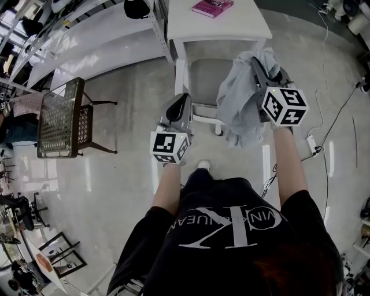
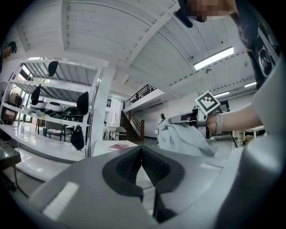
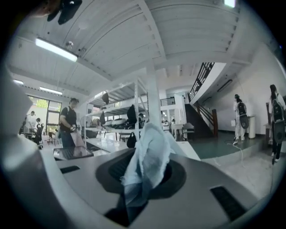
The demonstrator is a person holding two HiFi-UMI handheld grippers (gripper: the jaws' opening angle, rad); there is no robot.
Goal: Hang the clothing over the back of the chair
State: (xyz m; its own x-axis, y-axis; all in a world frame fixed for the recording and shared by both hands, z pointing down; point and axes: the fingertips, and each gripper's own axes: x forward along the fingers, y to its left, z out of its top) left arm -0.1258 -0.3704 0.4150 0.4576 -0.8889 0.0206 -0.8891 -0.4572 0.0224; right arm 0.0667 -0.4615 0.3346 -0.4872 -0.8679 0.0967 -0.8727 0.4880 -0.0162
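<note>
pale glossy floor (image 1: pixel 115 173) reflects the lights. a white table (image 1: pixel 231 29) stands far, with a pink book (image 1: pixel 212 7) on it. a dark wicker table (image 1: pixel 60 118) sits left and cables (image 1: pixel 332 124) trail right. white shelving (image 2: pixel 62 116), a dark staircase (image 3: pixel 203 118), strip lights (image 2: pixel 213 58) on a white beamed ceiling (image 2: pixel 111 40).

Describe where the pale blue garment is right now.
In the head view, the pale blue garment hangs right of centre from the right gripper, above the white chair before the white table.

Pale blue-grey clothing (image 1: pixel 240 98), white chair (image 1: pixel 202 81), pink book (image 1: pixel 212 7).
</note>
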